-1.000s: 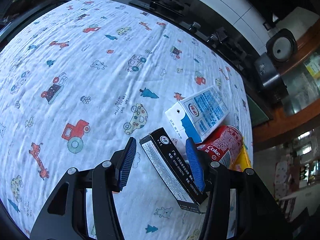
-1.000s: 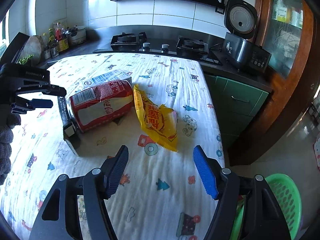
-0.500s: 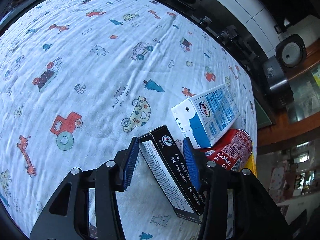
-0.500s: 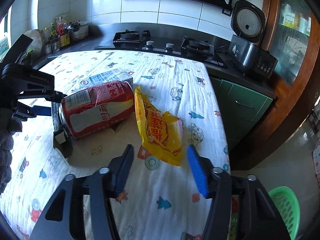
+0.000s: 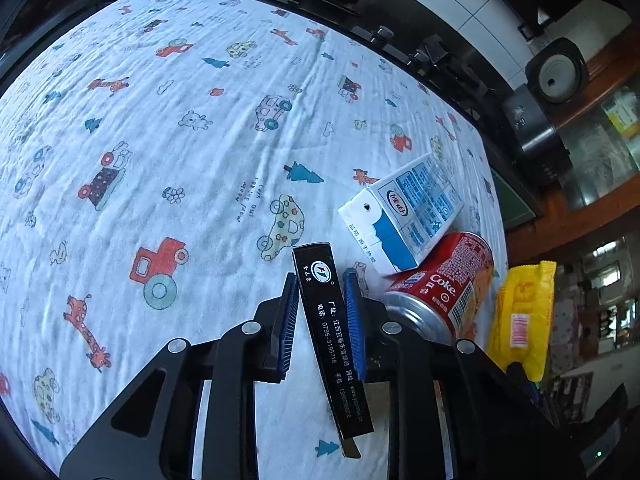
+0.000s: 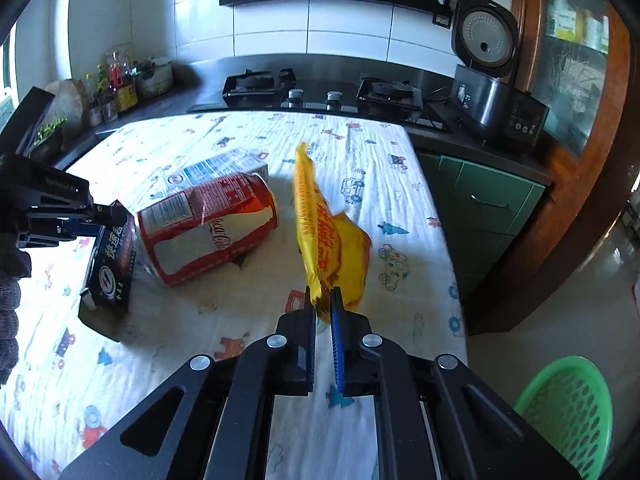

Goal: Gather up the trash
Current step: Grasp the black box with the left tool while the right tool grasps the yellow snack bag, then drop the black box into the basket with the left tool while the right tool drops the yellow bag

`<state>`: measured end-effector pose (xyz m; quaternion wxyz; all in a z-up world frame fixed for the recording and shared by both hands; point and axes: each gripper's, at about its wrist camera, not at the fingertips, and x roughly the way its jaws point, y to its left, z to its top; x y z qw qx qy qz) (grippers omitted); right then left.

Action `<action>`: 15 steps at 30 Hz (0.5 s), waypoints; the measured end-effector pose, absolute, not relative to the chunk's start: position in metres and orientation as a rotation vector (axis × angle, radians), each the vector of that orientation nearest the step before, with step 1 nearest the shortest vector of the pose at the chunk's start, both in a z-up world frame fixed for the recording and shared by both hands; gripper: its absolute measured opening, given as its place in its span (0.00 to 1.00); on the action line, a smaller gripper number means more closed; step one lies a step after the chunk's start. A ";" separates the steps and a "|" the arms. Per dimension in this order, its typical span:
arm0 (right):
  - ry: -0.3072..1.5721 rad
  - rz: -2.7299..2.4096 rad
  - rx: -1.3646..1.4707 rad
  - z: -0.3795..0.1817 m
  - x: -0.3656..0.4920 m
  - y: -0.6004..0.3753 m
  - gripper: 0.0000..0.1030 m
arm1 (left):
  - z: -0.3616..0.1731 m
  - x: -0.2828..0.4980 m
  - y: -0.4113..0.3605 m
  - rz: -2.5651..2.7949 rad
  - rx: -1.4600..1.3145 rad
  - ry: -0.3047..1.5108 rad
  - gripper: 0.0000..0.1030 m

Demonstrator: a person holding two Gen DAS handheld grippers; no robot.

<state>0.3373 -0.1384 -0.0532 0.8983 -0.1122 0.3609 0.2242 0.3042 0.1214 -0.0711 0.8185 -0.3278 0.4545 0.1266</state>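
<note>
My left gripper (image 5: 320,284) is shut on a long black box (image 5: 330,332) and tilts it up from the cloth; the box also shows in the right wrist view (image 6: 110,264). My right gripper (image 6: 322,296) is shut on the near end of a yellow snack bag (image 6: 324,232), which stands up off the table; the bag also shows in the left wrist view (image 5: 522,320). A red Coke can (image 6: 208,228) lies on its side between them, against a blue-and-white milk carton (image 5: 404,212).
The table wears a white cloth with cartoon prints (image 5: 160,140). A green basket (image 6: 568,412) stands on the floor at the right. A gas stove (image 6: 320,92) and a rice cooker (image 6: 496,92) are on the counter behind.
Both grippers closed: the left onto the black box, which now tilts up, and the right moved forward and shut on the yellow bag, lifting it upright.
</note>
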 end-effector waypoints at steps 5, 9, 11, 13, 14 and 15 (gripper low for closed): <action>0.757 0.475 -0.165 -0.042 0.317 -0.156 0.03 | -0.061 0.286 0.120 0.229 -0.662 0.969 0.21; 0.738 0.473 -0.149 -0.033 0.295 -0.169 0.03 | -0.055 0.272 0.112 0.196 -0.635 0.972 0.20; 0.730 0.470 -0.141 -0.028 0.283 -0.176 0.03 | -0.051 0.264 0.105 0.169 -0.625 0.973 0.19; 0.721 0.470 -0.123 -0.022 0.272 -0.184 0.03 | -0.047 0.256 0.098 0.143 -0.614 0.970 0.18; 0.715 0.468 -0.117 -0.019 0.266 -0.188 0.03 | -0.044 0.253 0.092 0.125 -0.606 0.968 0.18; 0.711 0.464 -0.114 -0.017 0.262 -0.192 0.03 | -0.042 0.250 0.088 0.115 -0.597 0.967 0.18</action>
